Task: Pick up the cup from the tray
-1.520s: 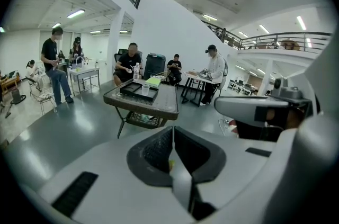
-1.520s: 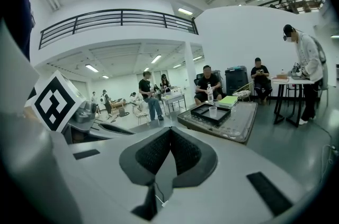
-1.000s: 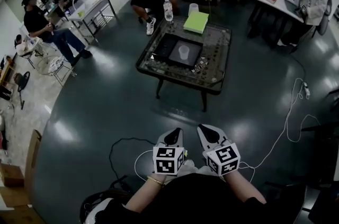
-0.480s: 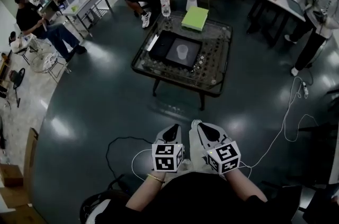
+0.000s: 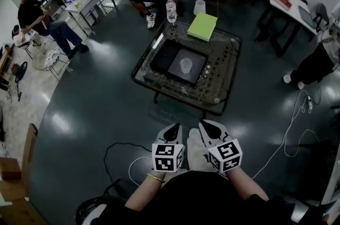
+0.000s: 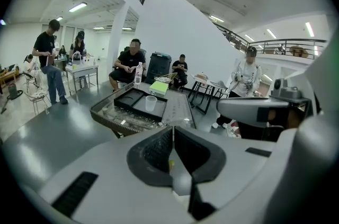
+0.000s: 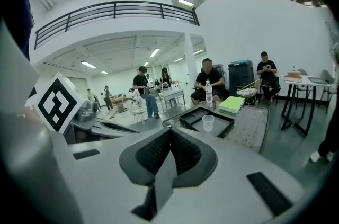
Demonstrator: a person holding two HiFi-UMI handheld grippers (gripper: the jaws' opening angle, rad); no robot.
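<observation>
Cup, clear tapered plastic, stands upright on the flat black tray on the glass worktop. From the head view, left gripper and right gripper sit close to the person's body, well apart from it. In the left gripper view the ribbed dark jaws are pressed together, empty. The right gripper view shows the same: jaws closed on nothing. I'd say nothing is begun; approach, grasp and lift all remain.

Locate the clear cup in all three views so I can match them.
Head view: cup upper centre, standing in the black tray.
Left gripper view: cup just left of centre.
Right gripper view: cup right of centre, below mid-height.
Shared landmark: green book just beyond the tray, in all three.
</observation>
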